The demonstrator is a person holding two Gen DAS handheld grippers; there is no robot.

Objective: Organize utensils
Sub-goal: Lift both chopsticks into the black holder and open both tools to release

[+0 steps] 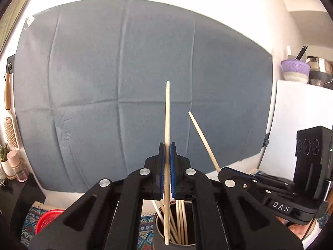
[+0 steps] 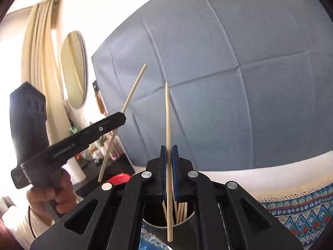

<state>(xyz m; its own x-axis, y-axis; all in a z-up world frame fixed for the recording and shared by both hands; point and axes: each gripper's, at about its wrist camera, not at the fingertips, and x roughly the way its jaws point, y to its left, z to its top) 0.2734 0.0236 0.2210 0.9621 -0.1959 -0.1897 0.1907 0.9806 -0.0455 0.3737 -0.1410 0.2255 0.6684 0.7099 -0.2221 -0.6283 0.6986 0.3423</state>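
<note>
My left gripper is shut on a pale wooden chopstick that stands upright between its blue pads. Below it is a dark round holder with several chopsticks inside. My right gripper is shut on another chopstick, also upright, above the same holder. In the left wrist view the right gripper shows at the right with its chopstick leaning left. In the right wrist view the left gripper shows at the left, its chopstick slanting.
A blue-grey cloth backdrop hangs behind. A red basket sits on a patterned tablecloth at the left. A purple bowl and a metal pot stand on a white shelf at the right. Small bottles stand at the far left.
</note>
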